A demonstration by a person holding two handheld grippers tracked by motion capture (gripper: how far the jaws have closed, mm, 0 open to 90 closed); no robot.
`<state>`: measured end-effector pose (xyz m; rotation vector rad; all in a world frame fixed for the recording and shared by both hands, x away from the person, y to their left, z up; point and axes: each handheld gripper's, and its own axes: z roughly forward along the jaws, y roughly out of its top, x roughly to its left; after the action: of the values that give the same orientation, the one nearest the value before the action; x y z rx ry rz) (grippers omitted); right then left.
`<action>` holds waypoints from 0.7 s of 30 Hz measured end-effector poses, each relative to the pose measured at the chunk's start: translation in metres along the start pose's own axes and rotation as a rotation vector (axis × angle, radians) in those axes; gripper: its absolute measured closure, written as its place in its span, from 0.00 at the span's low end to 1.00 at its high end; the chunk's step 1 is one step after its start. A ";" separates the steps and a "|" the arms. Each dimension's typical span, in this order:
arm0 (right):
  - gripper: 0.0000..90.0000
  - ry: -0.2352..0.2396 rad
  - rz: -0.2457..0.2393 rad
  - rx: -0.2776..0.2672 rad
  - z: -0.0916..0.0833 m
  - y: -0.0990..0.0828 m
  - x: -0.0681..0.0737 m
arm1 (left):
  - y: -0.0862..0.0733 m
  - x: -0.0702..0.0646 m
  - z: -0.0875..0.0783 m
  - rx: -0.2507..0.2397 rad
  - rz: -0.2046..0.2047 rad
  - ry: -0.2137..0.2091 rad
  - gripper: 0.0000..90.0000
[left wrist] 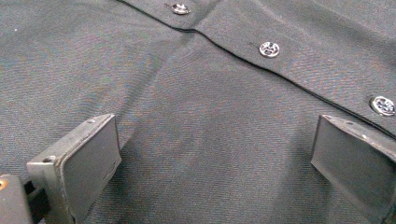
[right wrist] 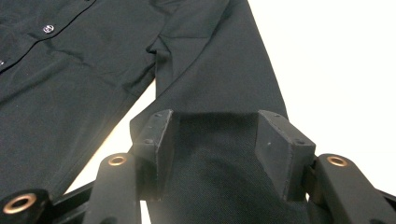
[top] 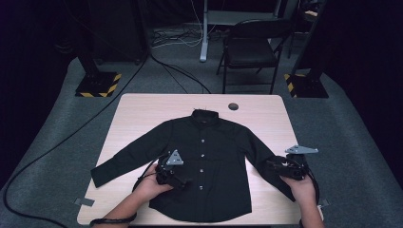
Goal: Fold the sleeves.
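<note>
A: Where is the black shirt (top: 204, 166) being kept?

B: It is being laid flat, front up and buttoned, on the wooden table (top: 138, 107), with the collar (top: 205, 116) pointed away from the person and both sleeves spread outward. The table is being taken as the landmark: the shirt is being held to its middle, with the hem near the edge closest to the person.

A: How are the jaws being held?

B: The left gripper (left wrist: 212, 158) is being kept wide open over the shirt front, just beside the button placket; no cloth is being pinched. The right gripper (right wrist: 212, 140) is being set astride the right sleeve (right wrist: 219, 84) near the cuff end, jaws at a middling width with the sleeve lying between them. Whether the pads are pressing yet cannot be told.

A: How far along is the work being judged?

B: Early. No fold is being seen anywhere; the spreading is being counted as done, and the sleeve folds and body folds are being counted as left.

A: What is being counted?

B: One shirt, two sleeves, two grippers, one table. Three buttons (left wrist: 269, 48) are being counted in the left gripper view. One folding chair (top: 252, 47) is being noted beyond the table.
</note>
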<state>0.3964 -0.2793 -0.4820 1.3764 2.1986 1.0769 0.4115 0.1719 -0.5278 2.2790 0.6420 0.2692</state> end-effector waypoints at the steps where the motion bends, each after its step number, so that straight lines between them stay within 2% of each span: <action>1: 0.52 0.000 0.000 0.000 0.000 0.000 0.000 | 0.000 0.000 0.000 0.000 0.000 0.000 0.01; 21: 0.55 -0.030 0.017 0.017 -0.003 -0.005 -0.009 | 0.000 0.000 0.000 0.001 0.000 0.000 0.01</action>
<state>0.3957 -0.2894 -0.4847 1.4118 2.1828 1.0390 0.4115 0.1719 -0.5277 2.2801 0.6418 0.2690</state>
